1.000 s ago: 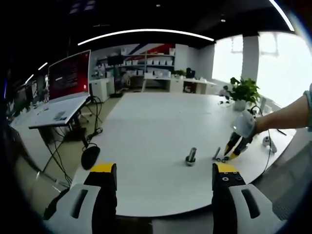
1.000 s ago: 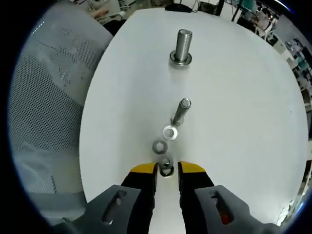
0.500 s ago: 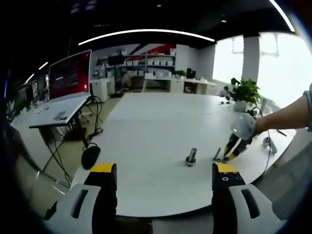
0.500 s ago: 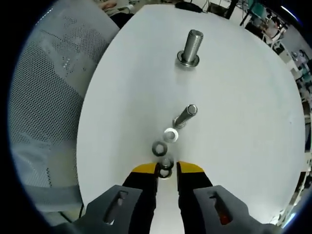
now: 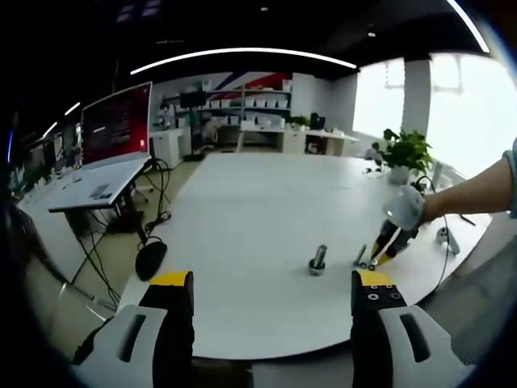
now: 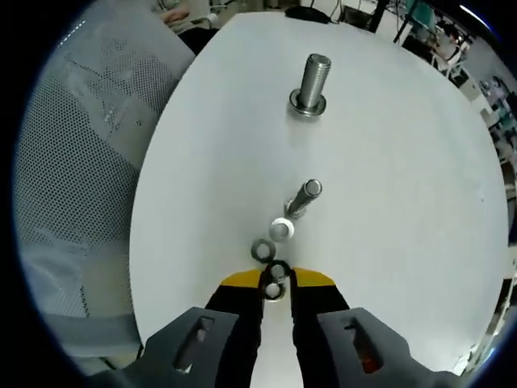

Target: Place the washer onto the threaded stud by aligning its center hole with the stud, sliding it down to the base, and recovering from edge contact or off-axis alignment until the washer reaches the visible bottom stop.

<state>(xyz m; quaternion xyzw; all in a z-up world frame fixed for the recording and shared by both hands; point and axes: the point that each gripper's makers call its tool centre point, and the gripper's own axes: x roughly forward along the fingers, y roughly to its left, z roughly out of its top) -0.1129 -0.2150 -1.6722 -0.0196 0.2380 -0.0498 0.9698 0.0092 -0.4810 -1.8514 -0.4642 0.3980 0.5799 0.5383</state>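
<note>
- Right gripper view: the right gripper (image 6: 275, 284) has its yellow-tipped fingers (image 6: 239, 281) nearly together, pinching a washer (image 6: 275, 290) low over the white worktop (image 6: 404, 210).
- Two more washers (image 6: 262, 250) lie just ahead, in a line toward a small bolt (image 6: 301, 198).
- Beyond stands the threaded stud (image 6: 312, 83), upright and bare.
- Left gripper view: the left gripper (image 5: 273, 284) has its fingers (image 5: 171, 301) spread wide, holding nothing, well apart from the stud.
</note>
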